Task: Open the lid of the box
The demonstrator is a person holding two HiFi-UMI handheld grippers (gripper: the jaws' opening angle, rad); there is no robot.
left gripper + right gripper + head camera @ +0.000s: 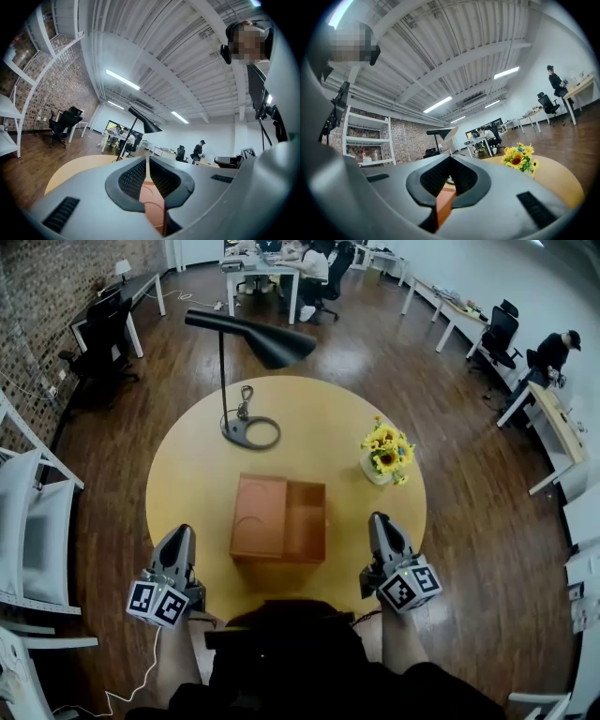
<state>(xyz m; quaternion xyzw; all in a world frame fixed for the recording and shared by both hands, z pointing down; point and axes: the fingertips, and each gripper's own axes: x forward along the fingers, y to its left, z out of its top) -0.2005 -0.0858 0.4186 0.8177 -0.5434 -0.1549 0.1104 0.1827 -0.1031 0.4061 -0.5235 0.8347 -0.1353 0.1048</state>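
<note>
The wooden box [279, 519] sits on the near half of the round yellow table [187, 474], between the two grippers and touching neither. Only the head view shows it whole: its top has a lighter left panel and a darker right one, and I cannot tell from this whether the lid is raised. Each gripper view catches just an orange-brown sliver of it low in the gap behind the jaws.

The left gripper [180, 532] rests at the table's near left edge and the right gripper [379, 519] at the near right. In their own views both pairs of jaws are pressed together with nothing between them.

Farther back stand a black lamp [253, 338] and a pot of sunflowers [387, 451]. The right gripper view alone shows white shelves [365, 140] against a brick wall.
</note>
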